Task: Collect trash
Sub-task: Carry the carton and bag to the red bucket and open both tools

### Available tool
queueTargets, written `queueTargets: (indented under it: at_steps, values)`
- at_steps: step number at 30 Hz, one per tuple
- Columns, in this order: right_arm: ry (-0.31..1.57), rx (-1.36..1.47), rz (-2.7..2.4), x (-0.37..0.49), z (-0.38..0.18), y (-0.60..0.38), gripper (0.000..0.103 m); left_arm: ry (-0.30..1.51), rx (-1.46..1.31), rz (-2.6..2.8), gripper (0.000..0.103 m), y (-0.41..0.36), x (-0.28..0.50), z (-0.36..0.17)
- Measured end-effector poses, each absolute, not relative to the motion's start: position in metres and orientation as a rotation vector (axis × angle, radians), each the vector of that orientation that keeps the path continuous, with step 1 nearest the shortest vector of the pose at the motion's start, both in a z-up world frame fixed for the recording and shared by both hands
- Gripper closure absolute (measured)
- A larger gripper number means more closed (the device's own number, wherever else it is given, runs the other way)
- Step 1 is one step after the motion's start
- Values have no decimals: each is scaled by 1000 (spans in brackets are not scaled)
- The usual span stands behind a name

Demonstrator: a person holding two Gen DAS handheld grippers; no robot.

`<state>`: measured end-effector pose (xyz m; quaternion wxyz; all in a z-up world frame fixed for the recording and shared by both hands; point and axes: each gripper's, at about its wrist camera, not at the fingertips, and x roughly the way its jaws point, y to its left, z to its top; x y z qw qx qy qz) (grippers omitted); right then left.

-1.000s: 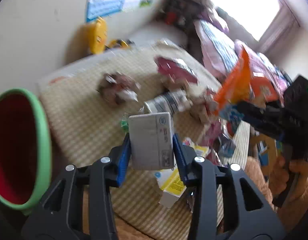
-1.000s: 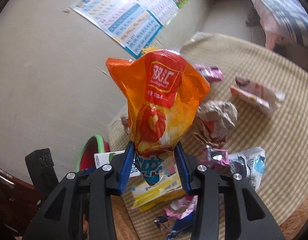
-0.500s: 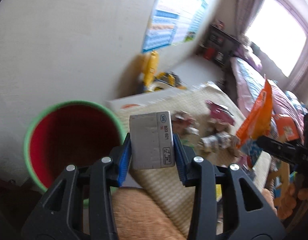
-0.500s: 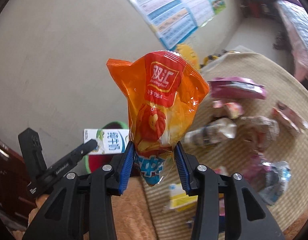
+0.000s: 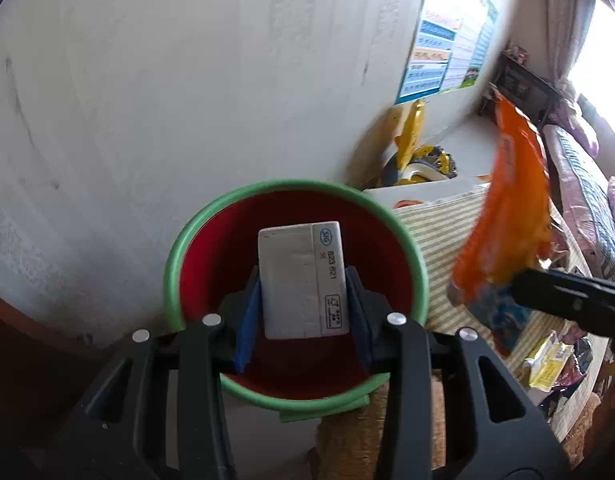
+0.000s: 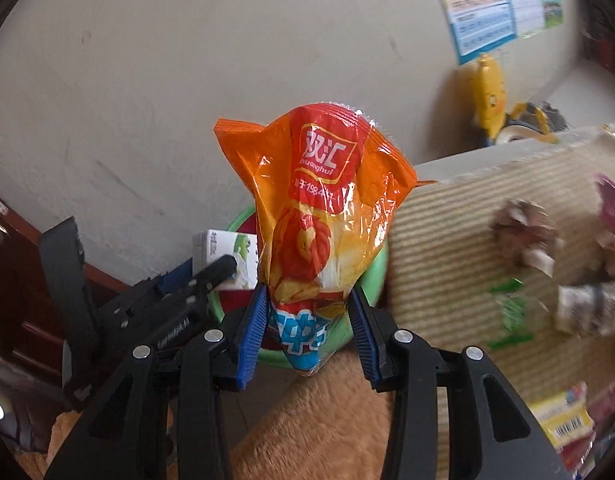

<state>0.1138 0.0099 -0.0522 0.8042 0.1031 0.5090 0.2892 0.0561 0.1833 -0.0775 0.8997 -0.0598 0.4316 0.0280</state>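
Observation:
My left gripper (image 5: 303,316) is shut on a small white drink carton (image 5: 303,280) and holds it over the mouth of a red bin with a green rim (image 5: 195,236). My right gripper (image 6: 307,332) is shut on an orange snack bag (image 6: 319,208), held upright beside the bin (image 6: 373,280). The bag also shows in the left wrist view (image 5: 507,216), to the right of the bin. The left gripper with its carton (image 6: 219,256) shows at the left of the right wrist view.
A striped mat (image 6: 459,248) to the right carries several wrappers, a crumpled packet (image 6: 523,232) and a yellow packet (image 5: 547,364). A yellow toy (image 5: 411,140) stands by the white wall. A brown fuzzy surface (image 6: 327,420) lies below the grippers.
Both grippers have swung left from the mat toward the bin. The carton has gone from above the mat to over the bin's mouth, and the orange bag has come close beside it.

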Motion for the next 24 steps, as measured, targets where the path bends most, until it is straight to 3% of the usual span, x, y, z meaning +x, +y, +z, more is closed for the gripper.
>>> queueTargets:
  at_steps: [4,6,9,16,24]
  values:
    - [1094,190,628,121,-58,30,58,919,-121,95,64,192,57,-88]
    - [1088,191,624,124,-59,35,48,927,-114,122,62,195,59,-93]
    - [1074,196,611,114,-56,33,40,917,-98,143,38,196,59,-93]
    - [1097,234,568,95,-55,5,38,898,-26,140,26,177,68,-93]
    - [1092,190,446,58,-60,-61,34,883,37,55,22,138,63,-88]
